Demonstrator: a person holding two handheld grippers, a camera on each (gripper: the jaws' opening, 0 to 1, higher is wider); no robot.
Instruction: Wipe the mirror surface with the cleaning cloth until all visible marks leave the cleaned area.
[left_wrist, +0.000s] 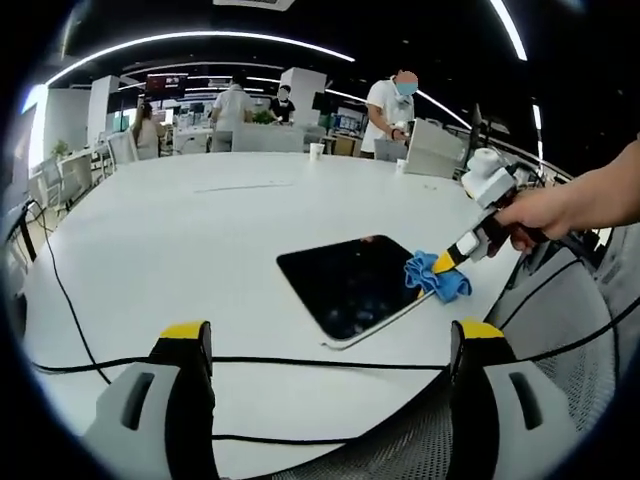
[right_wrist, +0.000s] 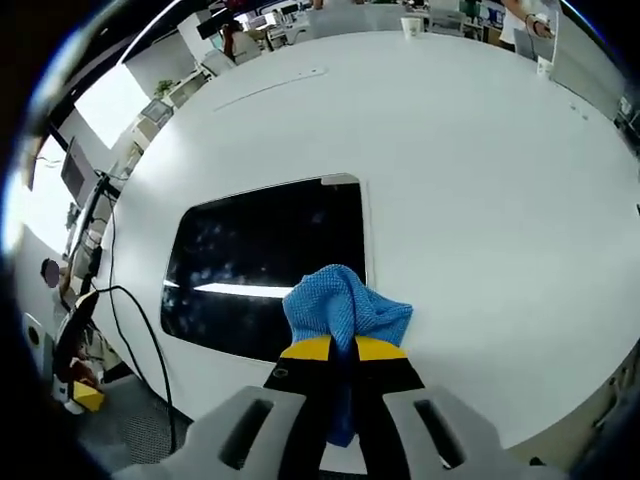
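A dark rectangular mirror (left_wrist: 350, 283) (right_wrist: 265, 265) lies flat on the white table (left_wrist: 180, 260) (right_wrist: 470, 180). A blue cleaning cloth (left_wrist: 435, 275) (right_wrist: 340, 305) rests on the mirror's edge, and my right gripper (right_wrist: 343, 350) is shut on it. In the left gripper view the right gripper (left_wrist: 452, 261) comes in from the right, held by a hand, pressing the cloth at the mirror's right edge. My left gripper (left_wrist: 330, 340) stands open near the table's front edge, short of the mirror, with nothing between its fingers. Faint speckled marks show on the mirror.
A black cable (left_wrist: 300, 360) runs across the table's near edge just beyond my left fingers; another (right_wrist: 150, 330) loops by the mirror's left side. Paper cups (left_wrist: 316, 151) stand at the far edge. Several people (left_wrist: 390, 105) stand beyond the table. A mesh chair (left_wrist: 570, 340) is at right.
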